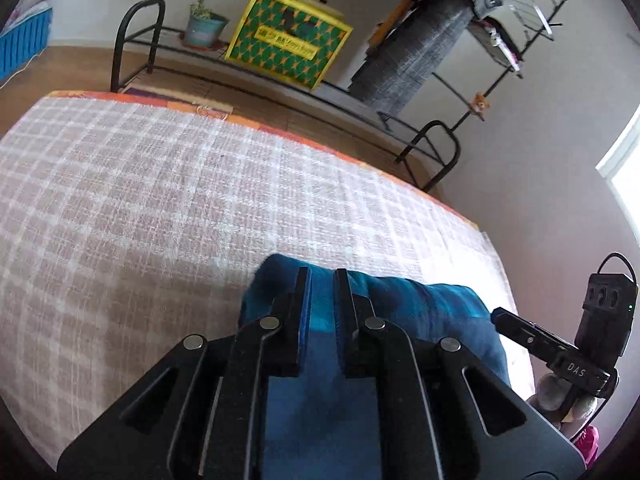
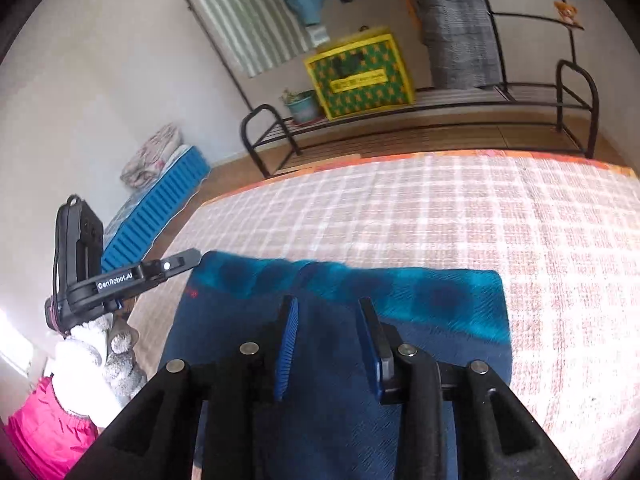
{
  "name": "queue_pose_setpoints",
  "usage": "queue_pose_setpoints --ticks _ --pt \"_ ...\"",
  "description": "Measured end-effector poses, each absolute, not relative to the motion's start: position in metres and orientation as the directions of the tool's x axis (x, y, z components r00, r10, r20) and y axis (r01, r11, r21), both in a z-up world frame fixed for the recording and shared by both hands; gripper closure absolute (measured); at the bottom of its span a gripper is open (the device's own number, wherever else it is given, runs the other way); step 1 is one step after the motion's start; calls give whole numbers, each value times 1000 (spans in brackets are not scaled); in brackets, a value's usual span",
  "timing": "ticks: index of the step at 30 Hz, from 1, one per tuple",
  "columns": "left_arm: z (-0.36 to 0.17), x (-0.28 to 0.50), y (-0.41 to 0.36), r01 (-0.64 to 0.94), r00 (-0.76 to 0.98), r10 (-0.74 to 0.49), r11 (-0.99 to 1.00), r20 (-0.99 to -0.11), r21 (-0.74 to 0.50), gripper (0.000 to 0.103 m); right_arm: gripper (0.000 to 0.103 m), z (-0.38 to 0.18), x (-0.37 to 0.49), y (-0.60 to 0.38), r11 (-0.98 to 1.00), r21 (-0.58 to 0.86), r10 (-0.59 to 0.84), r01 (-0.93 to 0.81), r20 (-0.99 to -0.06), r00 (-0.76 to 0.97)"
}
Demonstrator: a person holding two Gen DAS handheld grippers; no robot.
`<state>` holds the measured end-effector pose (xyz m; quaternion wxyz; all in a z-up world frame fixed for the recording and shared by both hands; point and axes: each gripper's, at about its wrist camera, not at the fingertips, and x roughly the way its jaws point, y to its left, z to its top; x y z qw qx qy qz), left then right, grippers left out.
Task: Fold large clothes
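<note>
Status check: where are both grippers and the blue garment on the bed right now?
Left gripper shut on blue garment. Right gripper open above it. Garment folded on checked bedspread. Nothing in the way.

Pale walls [image 2: 100, 80] and a wooden floor [image 1: 80, 68] surround a bed [image 1: 160, 200] with a checked cover; a black metal rack [image 2: 440, 104] holds a yellow-green box [image 2: 360, 72] and a potted plant [image 1: 204, 26].
</note>
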<state>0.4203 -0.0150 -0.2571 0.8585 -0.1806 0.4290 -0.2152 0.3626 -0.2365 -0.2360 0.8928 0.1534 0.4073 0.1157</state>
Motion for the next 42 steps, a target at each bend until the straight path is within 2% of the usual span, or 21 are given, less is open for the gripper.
queue_pose_setpoints --ticks 3,4,5,9,10,11,13,14,16,19,24,27,30,31,34,35,39,40,41,42 --pt "-288 442 -19 153 516 -433 895 -739 -418 95 75 -269 374 -243 950 311 252 -5 -760 599" --pt "-298 445 -22 152 507 -415 906 -756 -395 92 80 -280 375 -246 954 298 232 18 -778 585" --pt "-307 448 -21 153 490 -423 903 -762 -402 92 81 -286 374 -251 947 320 247 22 -772 585" --pt "-303 445 7 130 497 -527 831 -690 -541 92 81 -271 372 -246 965 262 212 5 -793 571" --pt "-301 445 15 116 496 -542 815 -678 -568 82 78 -265 369 -244 969 246 199 5 -795 573" --pt "-299 446 26 99 495 -560 796 -664 -597 65 74 -254 367 -237 974 228 188 -5 -788 587" --pt "-299 450 45 59 494 -595 750 -634 -659 44 73 -237 360 -222 965 257 239 -60 -759 606" --pt "-304 456 55 19 481 -625 709 -615 -705 42 73 -231 355 -210 955 279 280 -100 -743 608" --pt "-316 466 64 -22 435 -700 620 -566 -784 42 73 -223 349 -177 934 299 356 -197 -725 589" --pt "-331 470 58 -50 370 -760 558 -534 -829 42 73 -235 348 -137 896 341 444 -285 -724 528" --pt "-344 480 39 -55 269 -856 445 -442 -894 42 73 -286 345 -110 908 304 408 -289 -797 444" --pt "-345 485 27 -59 238 -897 370 -373 -927 42 75 -301 342 -122 901 344 430 -264 -786 445" --pt "-343 493 24 -64 283 -880 379 -381 -923 45 75 -303 339 -125 904 341 425 -260 -784 452" --pt "-344 497 24 -73 299 -871 387 -391 -919 51 75 -303 338 -124 907 333 419 -259 -786 454" --pt "-342 505 23 -71 378 -803 472 -461 -879 84 75 -304 335 -119 913 307 402 -269 -792 460" --pt "-338 506 24 -62 401 -784 492 -473 -868 86 75 -304 333 -119 914 303 399 -271 -791 463" --pt "-331 507 31 -70 418 -745 545 -520 -836 85 75 -298 334 -121 905 328 420 -271 -789 448" --pt "-334 505 33 -82 394 -753 542 -526 -837 74 75 -295 338 -122 897 348 438 -274 -787 435" --pt "-339 502 36 -104 349 -778 521 -522 -847 54 75 -290 338 -126 883 380 466 -274 -777 424" --pt "-343 499 38 -119 321 -795 505 -514 -855 47 73 -283 337 -129 875 399 482 -274 -765 428"
